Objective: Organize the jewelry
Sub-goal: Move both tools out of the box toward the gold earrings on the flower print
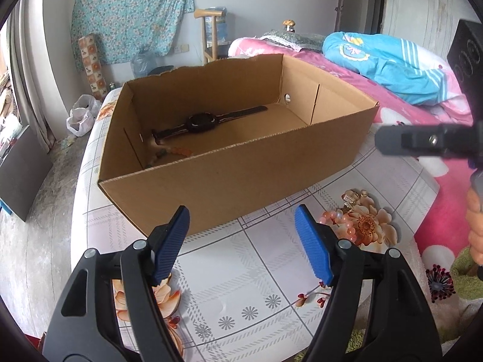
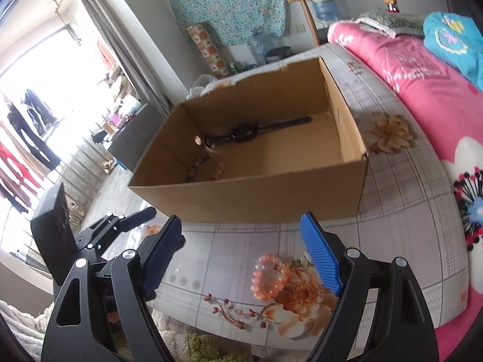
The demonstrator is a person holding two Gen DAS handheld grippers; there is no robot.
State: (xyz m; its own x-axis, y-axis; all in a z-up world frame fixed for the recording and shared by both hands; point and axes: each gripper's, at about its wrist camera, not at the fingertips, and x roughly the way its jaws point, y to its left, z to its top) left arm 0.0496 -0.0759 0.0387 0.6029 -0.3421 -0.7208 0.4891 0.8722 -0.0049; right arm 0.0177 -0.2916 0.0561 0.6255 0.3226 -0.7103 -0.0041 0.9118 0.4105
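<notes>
Both grippers spread, holding nothing. Pink bead bracelet (image 2: 268,277) lies on the floral cloth just ahead of the right gripper (image 2: 241,259), toward its right finger; cardboard box (image 2: 250,193) beyond. Likely next: shift slightly right, straddle the ring, pinch one bead strand, lift clear of the box wall.

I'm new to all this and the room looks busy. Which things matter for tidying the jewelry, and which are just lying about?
For the job:
- box
- watch in the box
- bead string in the box
- pink bracelet on the table, outside the box
- small metallic piece beside it
- left gripper and right gripper, both open

Lying about:
- pink quilt
- blue cloth
- plastic bag
</notes>
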